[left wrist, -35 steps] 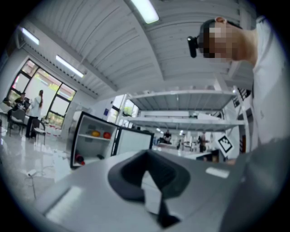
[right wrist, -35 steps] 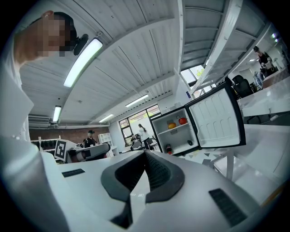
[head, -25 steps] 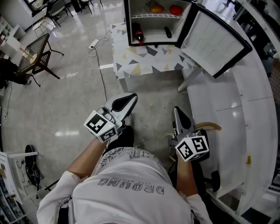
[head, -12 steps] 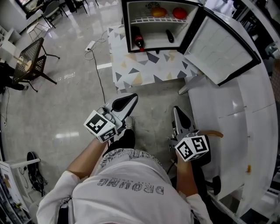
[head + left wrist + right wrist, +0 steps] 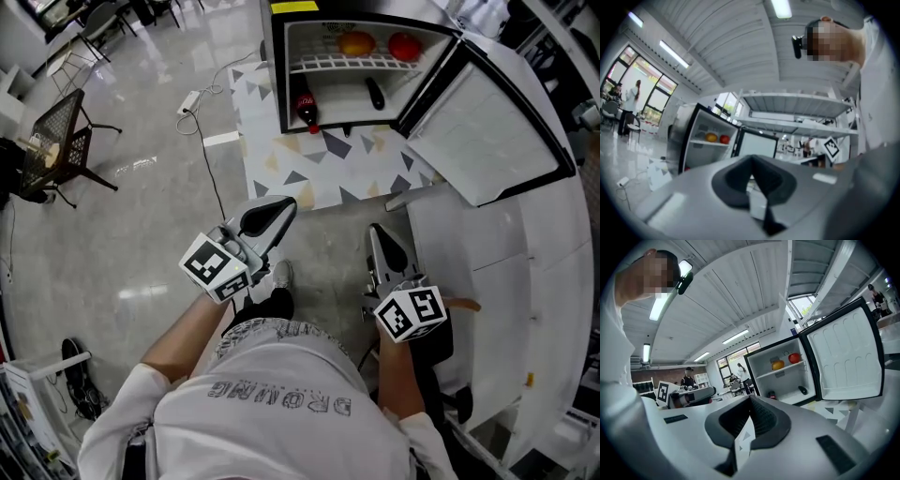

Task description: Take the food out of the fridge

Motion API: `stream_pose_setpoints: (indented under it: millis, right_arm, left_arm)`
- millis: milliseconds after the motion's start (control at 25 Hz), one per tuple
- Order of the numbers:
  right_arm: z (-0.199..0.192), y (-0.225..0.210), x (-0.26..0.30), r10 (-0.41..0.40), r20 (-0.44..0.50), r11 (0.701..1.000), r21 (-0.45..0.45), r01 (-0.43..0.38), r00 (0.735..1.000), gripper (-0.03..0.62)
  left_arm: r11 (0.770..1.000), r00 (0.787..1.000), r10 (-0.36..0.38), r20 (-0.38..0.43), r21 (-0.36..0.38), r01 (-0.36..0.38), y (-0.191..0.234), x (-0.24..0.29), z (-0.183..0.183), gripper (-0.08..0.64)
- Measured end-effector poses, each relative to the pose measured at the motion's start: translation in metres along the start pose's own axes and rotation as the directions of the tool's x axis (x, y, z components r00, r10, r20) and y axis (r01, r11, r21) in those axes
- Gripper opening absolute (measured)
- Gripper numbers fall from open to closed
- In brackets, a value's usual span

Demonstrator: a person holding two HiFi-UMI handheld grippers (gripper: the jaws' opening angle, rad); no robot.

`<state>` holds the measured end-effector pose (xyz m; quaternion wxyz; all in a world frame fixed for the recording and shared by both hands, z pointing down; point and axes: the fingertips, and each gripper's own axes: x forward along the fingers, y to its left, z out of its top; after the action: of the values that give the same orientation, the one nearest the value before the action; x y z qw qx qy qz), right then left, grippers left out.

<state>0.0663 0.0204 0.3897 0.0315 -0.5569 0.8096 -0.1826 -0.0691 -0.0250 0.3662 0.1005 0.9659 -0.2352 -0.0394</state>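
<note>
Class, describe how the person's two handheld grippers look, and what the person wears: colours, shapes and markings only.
The left gripper and right gripper match: smooth pale grey shells tapering forward, with dark ribbed lining on the fingers. Each carries a white cube printed with black square markers. The person wears a white short-sleeved T-shirt with grey lettering.

I see an open lab-style workroom: glossy grey floor (image 5: 122, 244), long curved white counter (image 5: 534, 272), black mesh chair (image 5: 61, 131), ceiling strip lights (image 5: 736, 337).
</note>
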Motion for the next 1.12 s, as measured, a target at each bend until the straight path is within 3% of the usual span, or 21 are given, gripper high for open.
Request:
stream_pose_setpoints:
  millis: [560,1120]
  right_arm:
    - [0.024,-0.012,0.097,-0.032,-0.003,0.999,-0.008,0.032,0.999,0.000]
    - [0.036,-0.036,0.134,-0.067,0.008,0.998,-0.015,0.067,0.998,0.000]
  left_arm:
    - [0.999,0.999,-0.033,-0.004,-0.006,0.033,0.095,0.031,0.021,0.008]
    - [0.999,0.999,-0.046,-0.004,0.000,0.046,0.125,0.055,0.028,0.008]
